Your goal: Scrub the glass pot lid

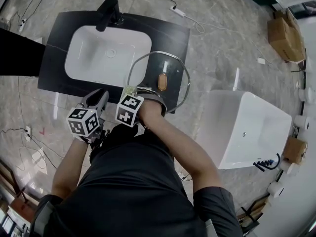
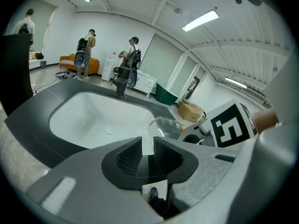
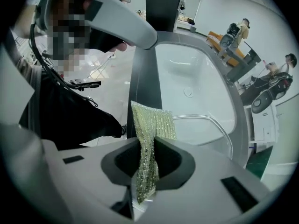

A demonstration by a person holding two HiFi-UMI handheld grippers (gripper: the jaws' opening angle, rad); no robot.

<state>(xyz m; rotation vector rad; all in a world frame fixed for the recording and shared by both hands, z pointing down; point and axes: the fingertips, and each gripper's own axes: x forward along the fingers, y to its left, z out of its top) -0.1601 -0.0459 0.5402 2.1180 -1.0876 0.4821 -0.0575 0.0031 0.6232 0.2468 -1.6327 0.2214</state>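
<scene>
The round glass pot lid (image 1: 170, 68) with a brown knob lies on the dark counter (image 1: 54, 58), right of the white basin (image 1: 106, 53). My right gripper (image 1: 133, 92) is at the lid's near-left rim, shut on a glittery yellow-green scrub cloth (image 3: 152, 125) that sticks out past the jaws (image 3: 148, 146). In the right gripper view the lid (image 3: 201, 129) lies just beyond the cloth. My left gripper (image 1: 100, 94) hovers over the counter's front edge, left of the right one. Its jaws (image 2: 147, 148) stand shut to a thin slit with nothing in them. The lid (image 2: 166, 127) shows to its right.
A black faucet (image 1: 107, 11) stands behind the basin. A white rectangular tub (image 1: 247, 127) sits on the floor to the right, cardboard boxes (image 1: 285, 33) farther back. Cables run over the marble floor. Several people stand far off (image 2: 86, 48).
</scene>
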